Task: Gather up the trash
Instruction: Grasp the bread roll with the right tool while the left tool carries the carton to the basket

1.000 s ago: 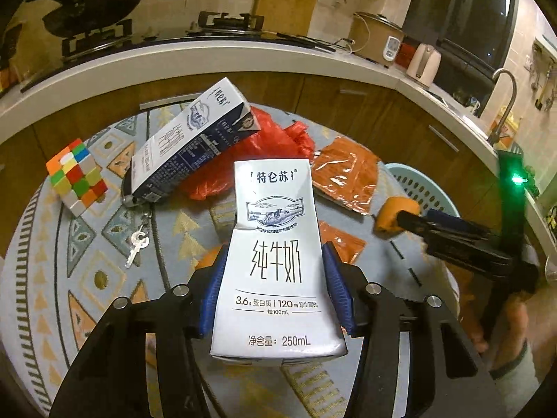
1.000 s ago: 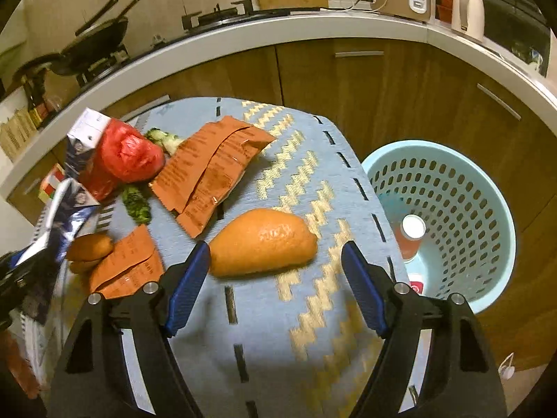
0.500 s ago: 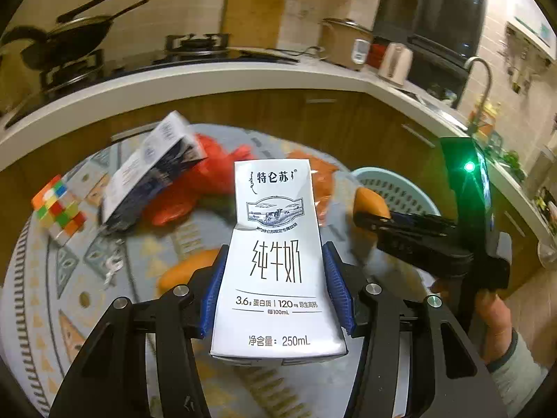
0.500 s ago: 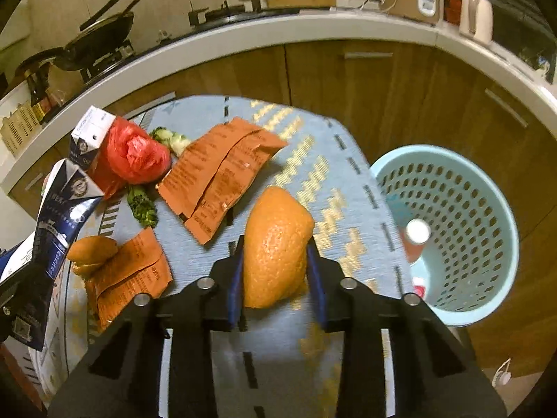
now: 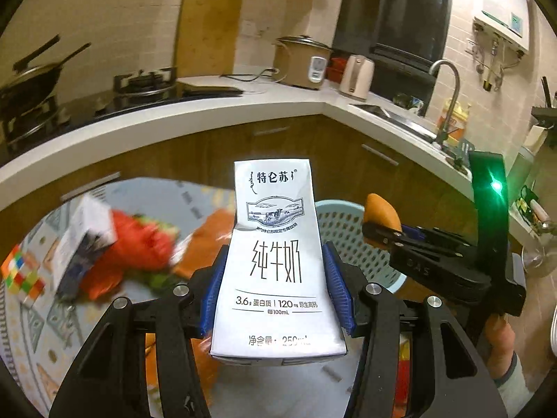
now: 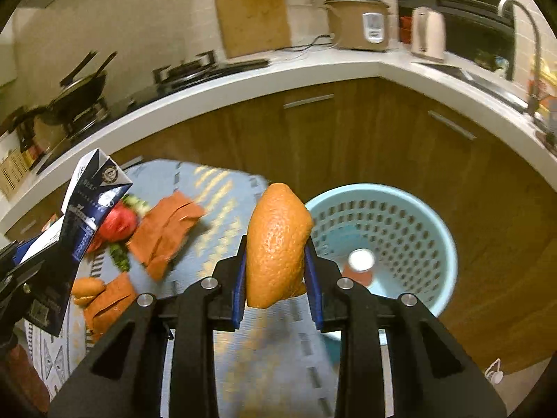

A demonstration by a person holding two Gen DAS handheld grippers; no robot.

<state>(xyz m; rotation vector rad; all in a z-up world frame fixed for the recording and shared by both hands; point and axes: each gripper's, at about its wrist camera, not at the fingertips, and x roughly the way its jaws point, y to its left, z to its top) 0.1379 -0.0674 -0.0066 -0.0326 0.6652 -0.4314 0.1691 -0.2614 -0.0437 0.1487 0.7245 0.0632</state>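
Note:
My left gripper (image 5: 276, 289) is shut on a white milk carton (image 5: 276, 261), held upright above the table. That carton (image 6: 83, 216) also shows at the left of the right wrist view. My right gripper (image 6: 276, 278) is shut on an orange peel (image 6: 276, 244), lifted off the patterned tablecloth (image 6: 216, 205). From the left wrist view the peel (image 5: 381, 210) hangs over the rim of the light blue perforated basket (image 5: 348, 240). The basket (image 6: 400, 230) stands on the floor right of the table and holds a small bottle with a white cap (image 6: 360, 263).
On the table lie a second milk carton (image 5: 85, 240), a red plastic bag (image 5: 139, 244), orange wrappers (image 6: 167, 230), more peel (image 6: 87, 287), greens and a colour cube (image 5: 22, 275). Wooden cabinets and a white counter (image 6: 313, 73) curve behind. A hand (image 5: 501, 345) holds the right gripper.
The right gripper closed on the orange peel, stood it on end and lifted it off the cloth toward the basket. The left gripper rose and swung right with its carton.

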